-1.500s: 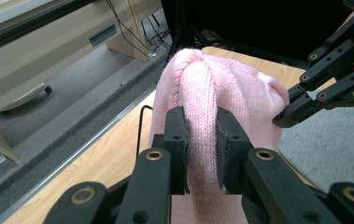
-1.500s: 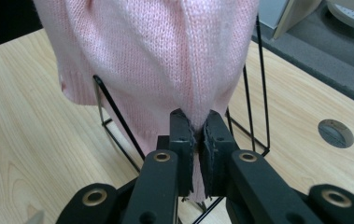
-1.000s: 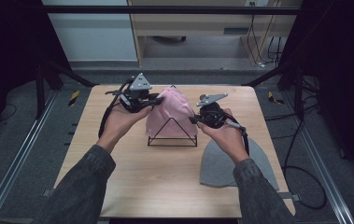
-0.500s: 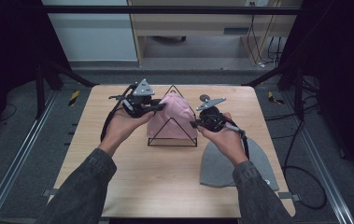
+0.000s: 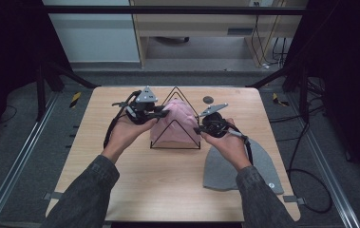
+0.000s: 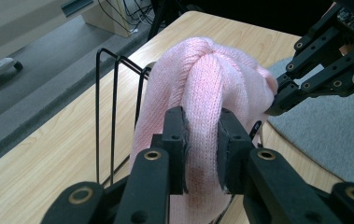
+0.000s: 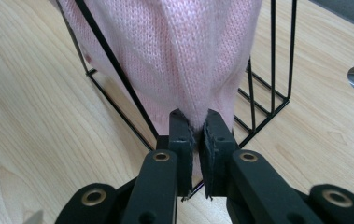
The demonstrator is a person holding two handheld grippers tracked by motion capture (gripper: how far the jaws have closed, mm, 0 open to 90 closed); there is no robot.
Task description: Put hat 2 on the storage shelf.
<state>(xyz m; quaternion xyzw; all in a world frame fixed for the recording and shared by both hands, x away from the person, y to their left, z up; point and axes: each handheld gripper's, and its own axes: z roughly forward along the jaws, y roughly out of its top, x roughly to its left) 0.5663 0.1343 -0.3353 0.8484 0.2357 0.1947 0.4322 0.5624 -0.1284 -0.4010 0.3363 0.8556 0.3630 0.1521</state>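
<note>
A pale wooden bench (image 5: pixel 168 180) stands on a grey floor, with dark frame rails at either side, a white panel and a light wooden cabinet beyond its far edge, and cables trailing past its right edge. A small round dark disc (image 5: pixel 208 99) lies near the far edge.

Around the middle of the bench, toward the far edge, a black wire stand (image 5: pixel 175 137) of triangular frames carries a pink knitted hat (image 5: pixel 175 124), draped over it. A grey knitted hat (image 5: pixel 230 166) lies flat near the right front corner, partly under the person's right forearm.

The left tool (image 6: pixel 201 149) is clamped on a thick fold of the pink hat at its left side, the knit bunched between the pads (image 6: pixel 178 140). The right tool (image 7: pixel 197 140) is nearly together, pinching the hat's lower edge just beside the stand's wire base; in the left gripper view it meets the hat from the right.

A small pale tag sits on the grey hat near its front edge; its writing is too small to read.
</note>
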